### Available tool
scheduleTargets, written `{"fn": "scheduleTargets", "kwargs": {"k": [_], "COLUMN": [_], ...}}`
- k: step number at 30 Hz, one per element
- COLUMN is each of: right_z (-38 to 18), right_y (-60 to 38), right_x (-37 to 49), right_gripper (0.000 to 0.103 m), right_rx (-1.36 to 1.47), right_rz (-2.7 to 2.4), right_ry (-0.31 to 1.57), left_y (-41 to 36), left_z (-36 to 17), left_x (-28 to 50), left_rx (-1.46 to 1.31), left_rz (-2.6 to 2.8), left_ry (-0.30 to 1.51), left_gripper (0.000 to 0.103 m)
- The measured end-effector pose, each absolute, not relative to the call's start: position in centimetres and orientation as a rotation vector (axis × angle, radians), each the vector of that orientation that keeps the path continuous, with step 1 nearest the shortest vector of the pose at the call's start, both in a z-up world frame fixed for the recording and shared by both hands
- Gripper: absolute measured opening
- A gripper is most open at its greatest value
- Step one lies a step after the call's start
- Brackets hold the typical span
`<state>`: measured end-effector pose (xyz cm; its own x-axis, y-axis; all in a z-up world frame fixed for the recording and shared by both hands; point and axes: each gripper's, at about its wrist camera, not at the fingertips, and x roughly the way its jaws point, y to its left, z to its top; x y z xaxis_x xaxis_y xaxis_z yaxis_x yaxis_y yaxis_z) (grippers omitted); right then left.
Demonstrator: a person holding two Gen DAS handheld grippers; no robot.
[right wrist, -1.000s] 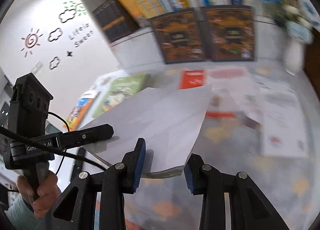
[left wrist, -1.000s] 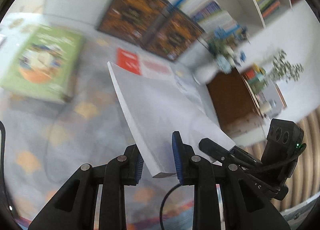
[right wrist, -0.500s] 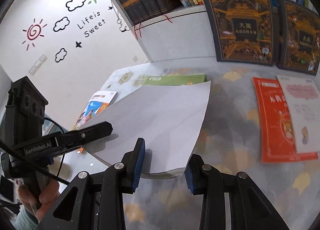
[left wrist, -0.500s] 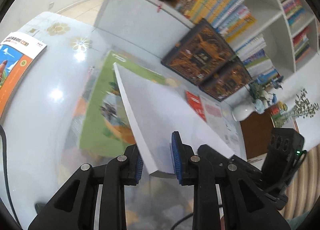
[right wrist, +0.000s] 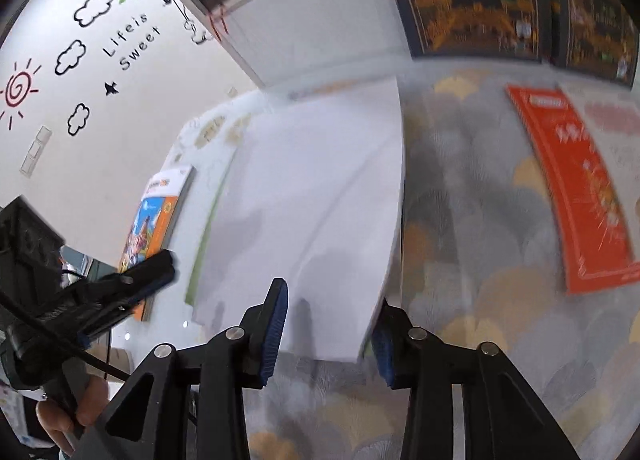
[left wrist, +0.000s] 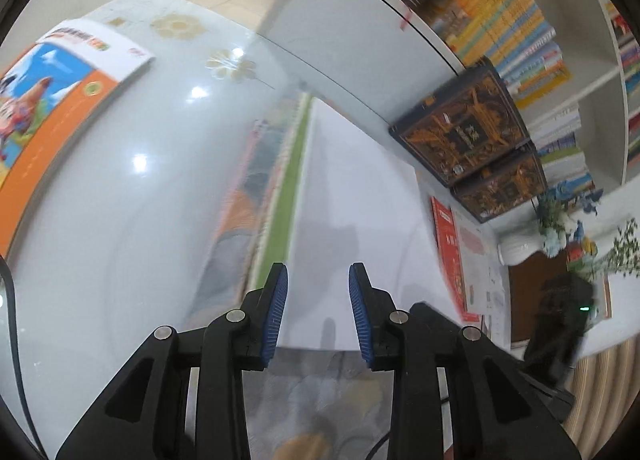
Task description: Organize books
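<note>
A plain white book [left wrist: 352, 219] lies flat on a green book [left wrist: 288, 195], of which only a strip along the left side shows. My left gripper [left wrist: 317, 280] hangs over the white book's near edge with its jaws opening; the edge lies between the blue pads, which stand clear of it. In the right wrist view the white book [right wrist: 312, 199] reaches to my right gripper [right wrist: 332, 300], whose jaws are also opening. Its near right corner sits against the right finger, and the left pad is clear. The left gripper's finger [right wrist: 160, 264] points in from the left.
An orange and blue picture book [left wrist: 52, 99] lies far left on the glossy table [left wrist: 140, 240]. A red booklet [right wrist: 576, 187] and a pale sheet [left wrist: 476, 252] lie to the right. Two dark ornate books [left wrist: 464, 127] lean against the bookshelf [left wrist: 520, 31]. A hand [right wrist: 60, 416] holds the left gripper.
Both grippers carried the tilted white book leftward over the green book and lowered it. It now lies flat there, and both pairs of jaws stand wider than before.
</note>
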<state>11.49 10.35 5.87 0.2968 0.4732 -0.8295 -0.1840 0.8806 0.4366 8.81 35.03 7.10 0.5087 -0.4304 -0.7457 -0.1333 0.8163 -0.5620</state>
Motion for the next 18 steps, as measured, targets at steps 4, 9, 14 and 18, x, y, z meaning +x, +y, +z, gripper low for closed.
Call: {"fn": "scheduleTargets", "kwargs": {"k": [4, 9, 14, 18], "right_z": [5.9, 5.0, 5.7, 6.1], "right_y": [9.8, 8.0, 7.6, 8.5], "right_x": [10.9, 9.8, 9.6, 11.0], "right_gripper": [0.041, 0.041, 0.041, 0.044], "right_rx": [0.281, 0.336, 0.33, 0.275], "right_rz": [0.471, 0.486, 0.463, 0.451], "right_ry": [1.19, 1.236, 1.213, 1.208], "left_y": [35.8, 35.2, 34.1, 34.6], "left_z": [7.4, 7.6, 8.3, 8.3], "left_x": [6.8, 5.1, 5.3, 6.9], "left_rx": [-0.616, -0.601, -0.567, -0.573], "left_rz": [-0.154, -0.14, -0.109, -0.039], "left_ry": [1.028, 1.037, 1.02, 0.997], "left_gripper": [0.031, 0.031, 0.031, 0.032]}}
